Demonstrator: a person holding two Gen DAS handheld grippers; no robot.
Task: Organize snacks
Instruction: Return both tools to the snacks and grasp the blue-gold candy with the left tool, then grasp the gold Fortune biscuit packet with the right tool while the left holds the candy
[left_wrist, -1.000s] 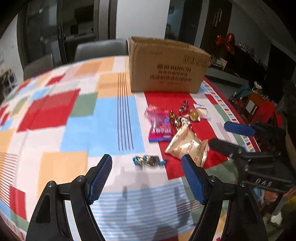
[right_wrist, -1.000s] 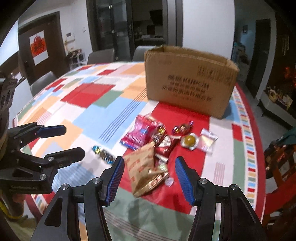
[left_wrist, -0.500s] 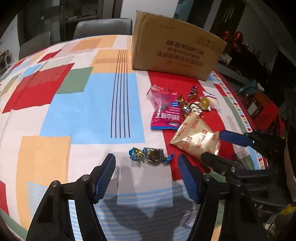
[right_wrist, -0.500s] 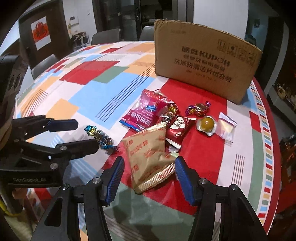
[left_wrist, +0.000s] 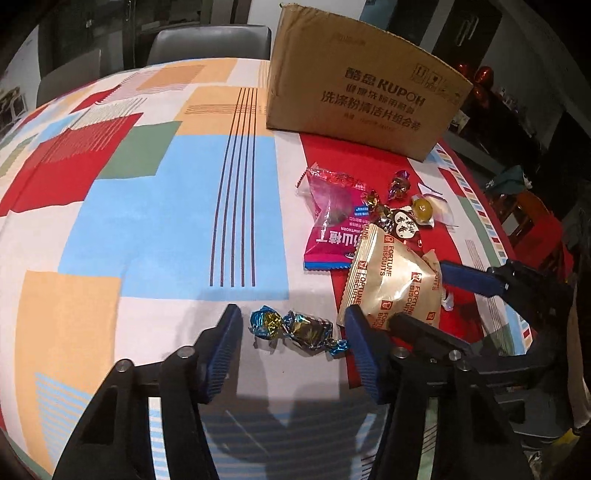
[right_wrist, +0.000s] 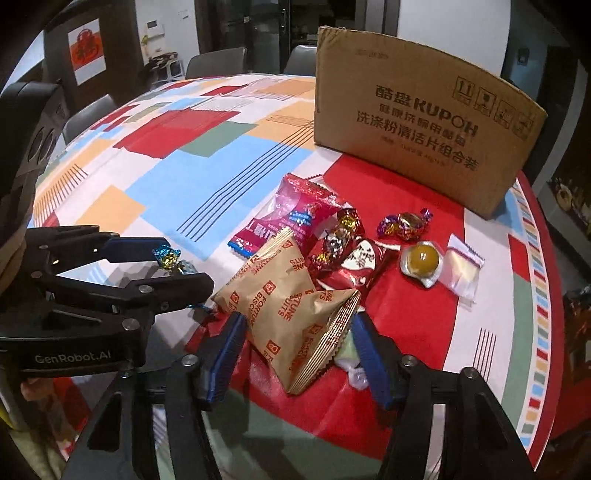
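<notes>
A blue-and-gold wrapped candy (left_wrist: 295, 329) lies on the tablecloth between the fingers of my open left gripper (left_wrist: 293, 350); it also shows in the right wrist view (right_wrist: 173, 259). A gold fortune biscuits bag (right_wrist: 291, 314) lies between the fingers of my open right gripper (right_wrist: 299, 360); it also shows in the left wrist view (left_wrist: 393, 282). Behind lie a pink snack packet (right_wrist: 291, 216), a red heart packet (right_wrist: 360, 267), foil candies (right_wrist: 404, 223) and a yellow jelly (right_wrist: 423, 258). A brown cardboard box (right_wrist: 417, 122) stands at the back.
The round table has a patchwork cloth (left_wrist: 147, 206). Grey chairs (left_wrist: 210, 44) stand behind it. A clear small packet (right_wrist: 463, 267) lies right of the jelly. The table's edge is close on the right (right_wrist: 554, 332).
Both grippers have come down and forward toward the table. The left now straddles the blue candy, the right straddles the fortune biscuits bag. Nothing has been picked up.
</notes>
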